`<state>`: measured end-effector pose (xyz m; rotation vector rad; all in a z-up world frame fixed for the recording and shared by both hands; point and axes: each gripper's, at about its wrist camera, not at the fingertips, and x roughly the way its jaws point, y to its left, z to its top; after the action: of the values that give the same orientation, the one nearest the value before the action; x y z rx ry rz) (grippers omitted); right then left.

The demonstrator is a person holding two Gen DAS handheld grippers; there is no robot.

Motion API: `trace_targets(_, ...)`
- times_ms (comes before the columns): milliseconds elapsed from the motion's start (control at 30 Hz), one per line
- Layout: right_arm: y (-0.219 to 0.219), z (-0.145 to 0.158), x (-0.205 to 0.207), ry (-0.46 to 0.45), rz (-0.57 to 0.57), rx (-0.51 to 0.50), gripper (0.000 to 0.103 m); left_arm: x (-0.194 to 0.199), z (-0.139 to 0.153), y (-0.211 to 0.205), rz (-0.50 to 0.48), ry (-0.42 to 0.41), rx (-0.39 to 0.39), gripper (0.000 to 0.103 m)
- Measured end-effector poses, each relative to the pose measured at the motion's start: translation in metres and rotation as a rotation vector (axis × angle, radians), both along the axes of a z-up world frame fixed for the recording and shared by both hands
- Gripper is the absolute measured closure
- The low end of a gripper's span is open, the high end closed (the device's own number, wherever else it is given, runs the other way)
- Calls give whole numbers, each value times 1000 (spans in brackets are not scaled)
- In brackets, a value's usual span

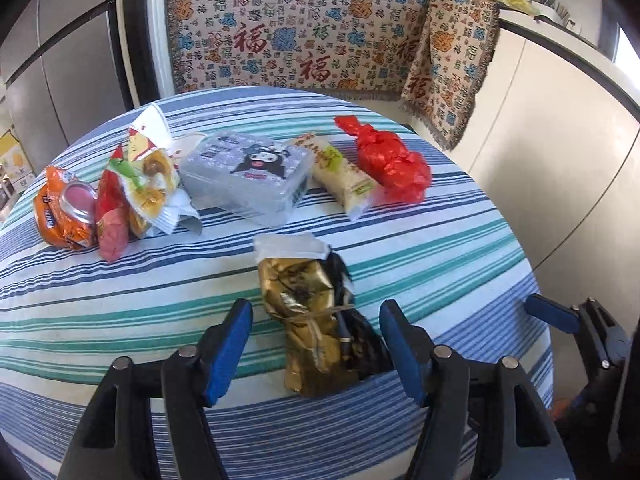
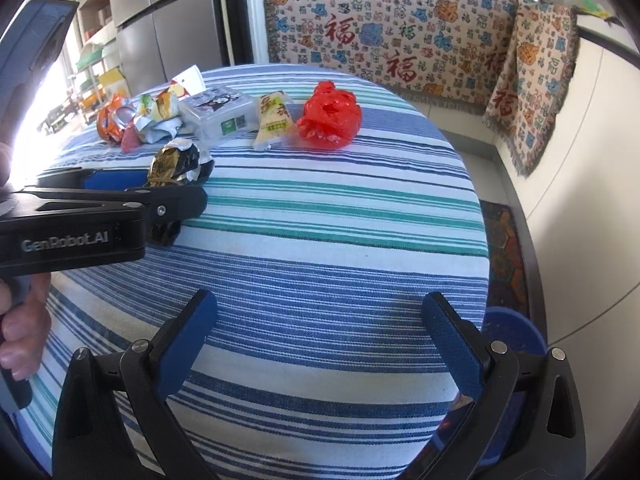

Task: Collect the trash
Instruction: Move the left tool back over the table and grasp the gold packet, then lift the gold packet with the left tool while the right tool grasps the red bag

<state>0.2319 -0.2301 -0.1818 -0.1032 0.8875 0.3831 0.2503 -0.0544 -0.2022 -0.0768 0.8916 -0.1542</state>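
Observation:
A crumpled gold-and-black wrapper [image 1: 304, 312] [image 2: 172, 162] lies on the striped tablecloth [image 1: 440, 240]. My left gripper [image 1: 316, 340] straddles it, one blue pad on each side, with slim gaps showing, so it is open around the wrapper. Further back lie a red plastic bag [image 1: 388, 160] [image 2: 330, 114], a cream snack packet [image 1: 340, 168] and a heap of colourful wrappers [image 1: 140, 184] with a crushed orange can [image 1: 64, 212]. My right gripper [image 2: 320, 344] hangs wide open over bare cloth at the near right, nothing between its pads.
A grey box with a cartoon print [image 1: 248, 176] sits among the trash. A blue bin [image 2: 512, 332] stands on the floor by the table's right edge. Patterned throws [image 1: 304, 32] cover the seat behind. A hand [image 2: 20, 320] grips the left tool's handle.

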Motion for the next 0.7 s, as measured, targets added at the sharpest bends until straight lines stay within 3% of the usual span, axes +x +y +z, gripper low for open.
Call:
trace_targets(200,0,0,0,11,-9,-3,1,-24,8,27,-15,-21,-2,59)
trace_targets(500,0,0,-2,14,-31,-4,1,-74,18,109,36,-61,126,59)
trace_targets(700,2,0,0,13,-44,-5,0,-75,0,142,62,-29,78,55)
